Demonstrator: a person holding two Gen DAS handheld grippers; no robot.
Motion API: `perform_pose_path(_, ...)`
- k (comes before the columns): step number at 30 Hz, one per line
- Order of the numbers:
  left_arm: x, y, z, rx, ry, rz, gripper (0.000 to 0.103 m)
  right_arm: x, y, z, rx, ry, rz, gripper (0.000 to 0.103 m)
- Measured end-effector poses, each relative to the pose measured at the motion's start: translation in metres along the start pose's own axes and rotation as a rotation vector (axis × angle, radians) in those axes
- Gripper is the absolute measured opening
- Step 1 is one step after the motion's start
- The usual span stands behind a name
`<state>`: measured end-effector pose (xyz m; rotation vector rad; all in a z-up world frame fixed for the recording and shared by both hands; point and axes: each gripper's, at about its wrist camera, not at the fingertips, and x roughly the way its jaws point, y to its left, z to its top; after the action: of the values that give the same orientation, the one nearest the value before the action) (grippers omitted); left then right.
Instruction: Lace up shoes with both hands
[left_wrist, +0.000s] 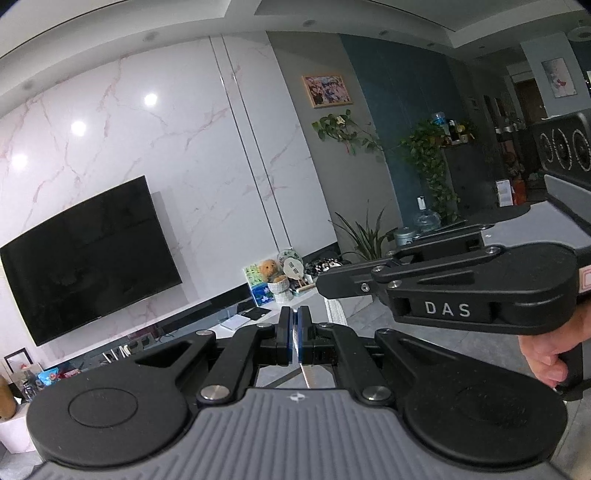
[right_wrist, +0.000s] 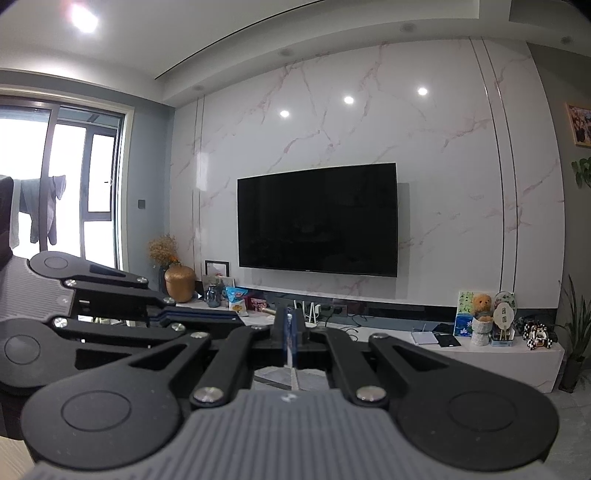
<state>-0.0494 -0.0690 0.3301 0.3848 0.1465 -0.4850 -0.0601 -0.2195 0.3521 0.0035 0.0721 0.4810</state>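
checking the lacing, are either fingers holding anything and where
Left gripper and right gripper each pinch a thin pale strip, probably lace; which part cannot be told.

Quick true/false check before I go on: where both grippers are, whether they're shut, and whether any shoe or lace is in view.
1. The left gripper is shut. True.
2. The right gripper stands wide open. False: its jaws are together.
3. A shoe lies in view below the grippers. False: neither view shows a shoe or lace.
4. Both cameras face a wall-mounted television. True.
5. A hand holds the right gripper's handle. True.
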Motion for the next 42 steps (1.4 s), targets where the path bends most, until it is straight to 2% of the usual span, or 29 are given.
perform_pose_path(11, 0.003, 0.000, -0.014, 0.025, 0.020, 0.025, 0.000, 0.001, -0.007, -0.014, -0.015, 0.028, -0.018, 0.002)
perform_pose_path(16, 0.009, 0.007, -0.042, 0.024, 0.087, 0.048, 0.000, 0.001, -0.023, -0.033, -0.023, 0.070, -0.051, 0.002)
perform_pose_path(20, 0.018, 0.014, -0.080, -0.002, 0.157, 0.056, 0.000, 0.000, -0.037, -0.065, -0.017, 0.127, -0.071, 0.002)
perform_pose_path(31, 0.056, 0.026, -0.204, -0.056, 0.378, 0.072, 0.000, 0.010, -0.061, -0.187, 0.030, 0.325, -0.094, 0.002)
perform_pose_path(42, 0.084, 0.033, -0.284, -0.138, 0.530, 0.031, 0.001, 0.032, -0.066, -0.283, 0.078, 0.466, -0.084, 0.002)
